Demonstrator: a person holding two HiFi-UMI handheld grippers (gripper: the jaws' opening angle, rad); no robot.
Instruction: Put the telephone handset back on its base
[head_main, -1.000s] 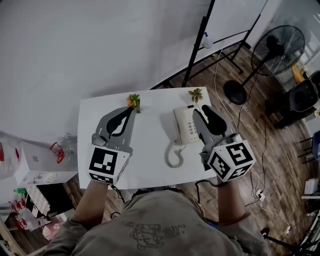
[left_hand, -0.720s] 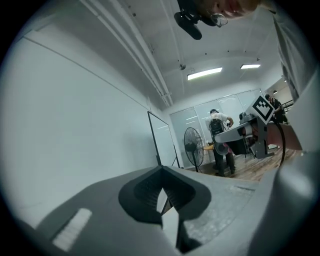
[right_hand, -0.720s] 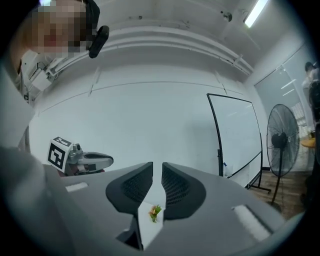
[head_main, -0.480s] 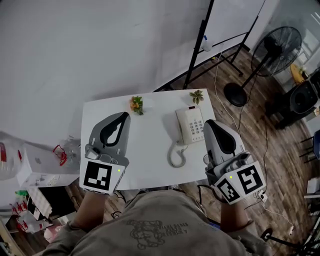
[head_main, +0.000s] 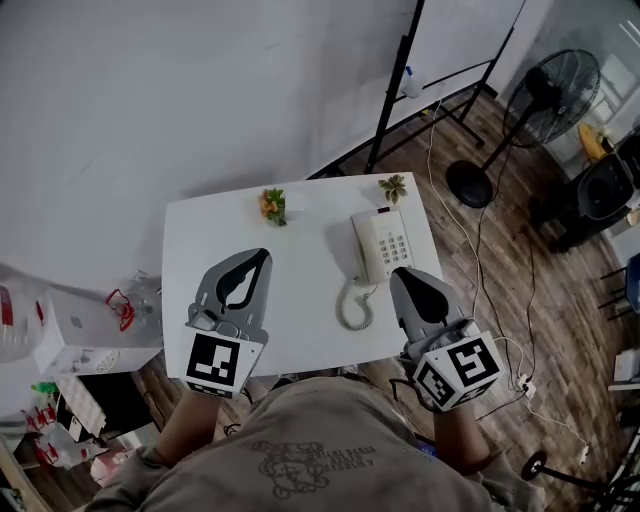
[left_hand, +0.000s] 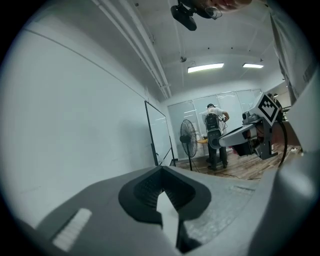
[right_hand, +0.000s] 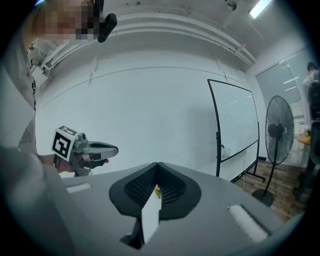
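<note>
White telephone (head_main: 383, 246), coiled cord (head_main: 351, 308), perhaps plants (head_main: 271, 205)

A white desk (head_main: 310, 262) carries a white telephone (head_main: 385, 245) near its right edge. The coiled cord (head_main: 352, 305) curls beside it toward the near edge. An orange-flowered plant (head_main: 270, 205) and a green plant (head_main: 392, 187) stand along the far edge, well apart.

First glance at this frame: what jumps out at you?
The left gripper and right gripper, both shut and empty, hover over the near side of a white table. A telephone sits at the table's far right, its coiled cord trailing nearer.
</note>
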